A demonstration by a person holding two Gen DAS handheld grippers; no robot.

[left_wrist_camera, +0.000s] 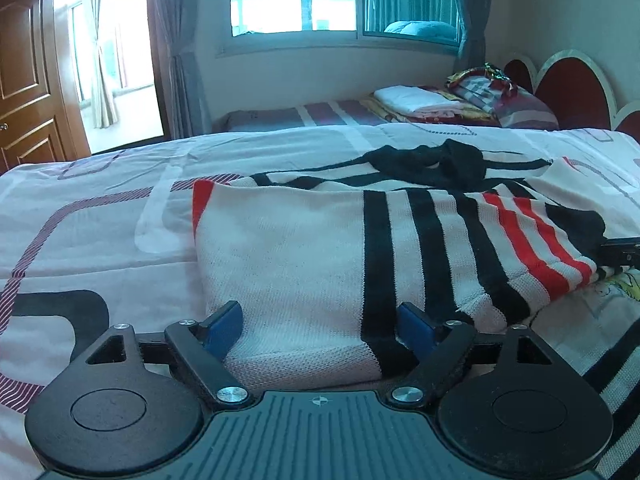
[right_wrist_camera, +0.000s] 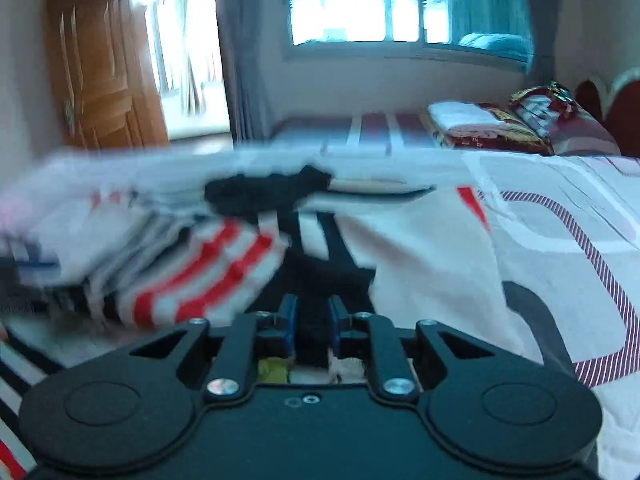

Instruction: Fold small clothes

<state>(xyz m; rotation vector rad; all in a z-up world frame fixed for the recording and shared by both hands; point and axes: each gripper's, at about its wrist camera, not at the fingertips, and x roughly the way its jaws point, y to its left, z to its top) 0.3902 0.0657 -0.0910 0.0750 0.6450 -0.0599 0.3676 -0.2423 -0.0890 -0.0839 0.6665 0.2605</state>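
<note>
A white knit sweater (left_wrist_camera: 304, 248) with black and red stripes lies partly folded on the bed. My left gripper (left_wrist_camera: 320, 326) is open, its blue pads (left_wrist_camera: 224, 328) on either side of the sweater's near folded edge. The sleeve with red stripes (left_wrist_camera: 532, 240) is folded across to the right. In the blurred right wrist view my right gripper (right_wrist_camera: 312, 326) is shut on a black part of the sweater (right_wrist_camera: 312, 280); its tip also shows at the right edge of the left wrist view (left_wrist_camera: 624, 250). The black collar (left_wrist_camera: 440, 162) lies at the far side.
The bed sheet (left_wrist_camera: 100, 208) has grey, black and striped loop patterns. A second bed behind holds folded white linen (left_wrist_camera: 412, 98) and a patterned pillow (left_wrist_camera: 500, 96). A wooden door (left_wrist_camera: 28, 80), curtains and windows stand at the back, and a red headboard (left_wrist_camera: 572, 92) at the right.
</note>
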